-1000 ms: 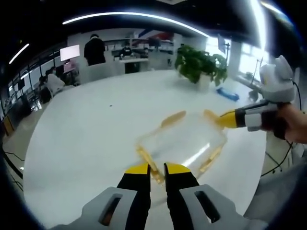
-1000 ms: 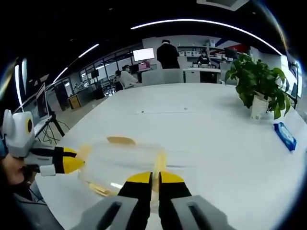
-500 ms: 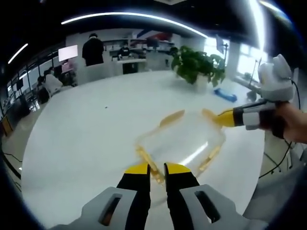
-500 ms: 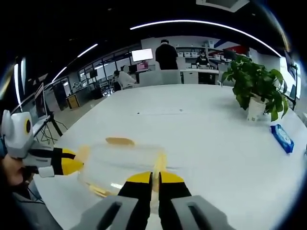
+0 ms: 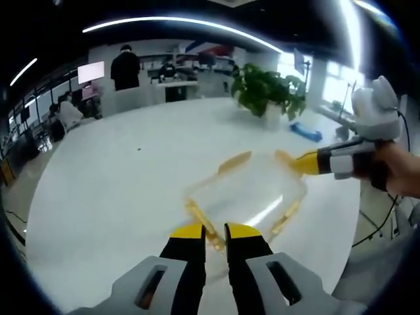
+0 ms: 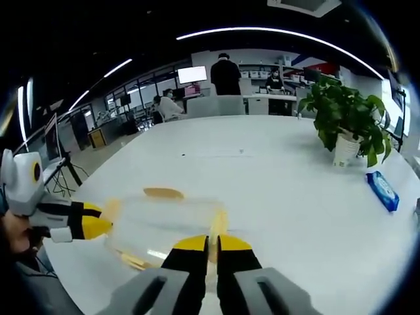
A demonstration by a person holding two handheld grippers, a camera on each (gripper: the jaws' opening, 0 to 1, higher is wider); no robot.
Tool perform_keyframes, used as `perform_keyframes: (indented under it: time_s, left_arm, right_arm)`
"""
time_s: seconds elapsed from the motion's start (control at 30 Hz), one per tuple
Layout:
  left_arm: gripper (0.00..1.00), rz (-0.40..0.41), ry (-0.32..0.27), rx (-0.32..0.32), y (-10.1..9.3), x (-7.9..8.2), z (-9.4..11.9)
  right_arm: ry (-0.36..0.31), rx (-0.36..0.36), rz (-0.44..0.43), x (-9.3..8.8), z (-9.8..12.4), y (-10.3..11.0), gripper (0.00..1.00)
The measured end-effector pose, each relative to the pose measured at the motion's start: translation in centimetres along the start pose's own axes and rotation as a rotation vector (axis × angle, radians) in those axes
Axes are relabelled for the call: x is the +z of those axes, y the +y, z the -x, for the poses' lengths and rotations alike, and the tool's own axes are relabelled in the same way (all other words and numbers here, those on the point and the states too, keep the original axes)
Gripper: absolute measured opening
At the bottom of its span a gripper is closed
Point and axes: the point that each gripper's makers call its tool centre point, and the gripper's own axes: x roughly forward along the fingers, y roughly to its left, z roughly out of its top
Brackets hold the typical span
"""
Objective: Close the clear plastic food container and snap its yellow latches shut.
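The clear plastic food container (image 5: 248,193) sits on the white table (image 5: 111,190) just ahead of both sets of jaws, its lid apparently already down on the body — so the closing part looks done, as far as the blur allows. What is left is the latches.

In the left gripper view, the left gripper (image 5: 214,231) has its yellow-tipped jaws drawn nearly together, and a near-side yellow latch (image 5: 200,220) runs right up to the narrow gap between the tips; whether they actually pinch it I cannot tell. Beyond the container, the far latch (image 5: 235,161) sticks outward like a flap, so it reads as not yet snapped. To the right of the jaws, the right gripper (image 5: 308,162) meets another latch at the container's end.

In the right gripper view, the right gripper (image 6: 212,243) also has its jaws close together, with a yellow latch (image 6: 217,225) standing in the slit between the tips — it seems nipped there, though contact is hard to confirm. The left gripper (image 6: 98,225) touches the container's opposite end, left of the jaws.

My reading: lid on, latches mostly still splayed, snapping in hand at two ends.
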Motion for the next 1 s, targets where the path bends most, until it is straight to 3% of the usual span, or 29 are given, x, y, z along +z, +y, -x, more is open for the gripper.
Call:
perform_keyframes:
  time_s: [1.0]
  left_arm:
    - [0.08, 0.042, -0.002, -0.004, -0.8, 0.2, -1.1]
  right_arm:
    - [0.027, -0.002, 0.010, -0.3, -0.5, -1.6, 0.00]
